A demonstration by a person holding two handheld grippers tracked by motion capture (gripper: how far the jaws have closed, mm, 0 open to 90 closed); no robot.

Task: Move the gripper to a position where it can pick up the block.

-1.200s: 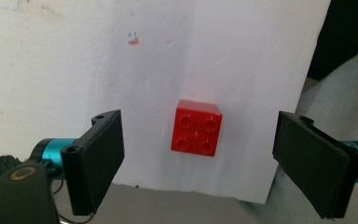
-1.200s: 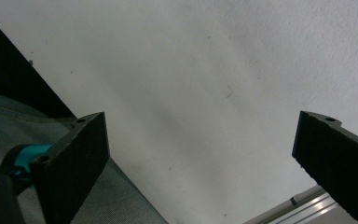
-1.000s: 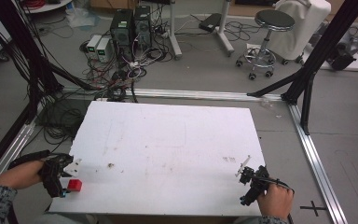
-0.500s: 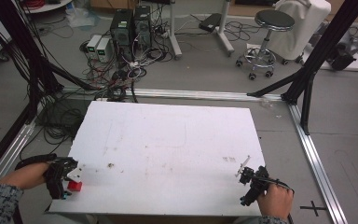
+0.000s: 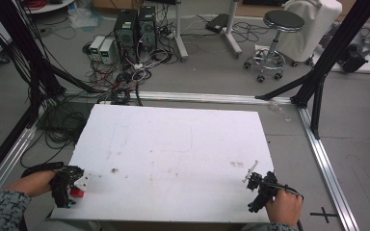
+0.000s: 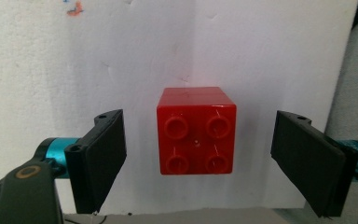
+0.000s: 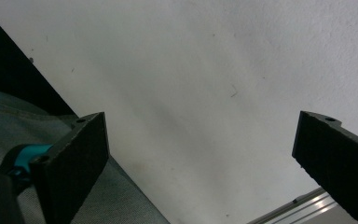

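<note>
Two grippers are in your hands at the near edge of the white board (image 5: 173,144), one at each front corner. Your left gripper (image 5: 74,185) sits at the board's near left corner, and in the left gripper view (image 6: 198,154) its two black jaws stand wide apart with the red brick (image 6: 196,130) between them, a clear gap on either side, so neither jaw touches it. That brick rests on the board with its four round studs facing the camera; from the high view it shows as a small red block (image 5: 76,192) right at the left gripper's tip, close to the board's front edge. A small orange-red mark (image 6: 76,7) sits on the board farther off, beyond the brick.

Your right gripper (image 5: 256,185) is near the board's near right corner, well apart from the brick. In the right gripper view (image 7: 200,158) its jaws are likewise spread wide, with nothing but bare white board between them. Grey fabric (image 7: 98,200) lies below the board's edge there, and a strip of aluminium rail (image 7: 298,205) runs at the lower right
</note>
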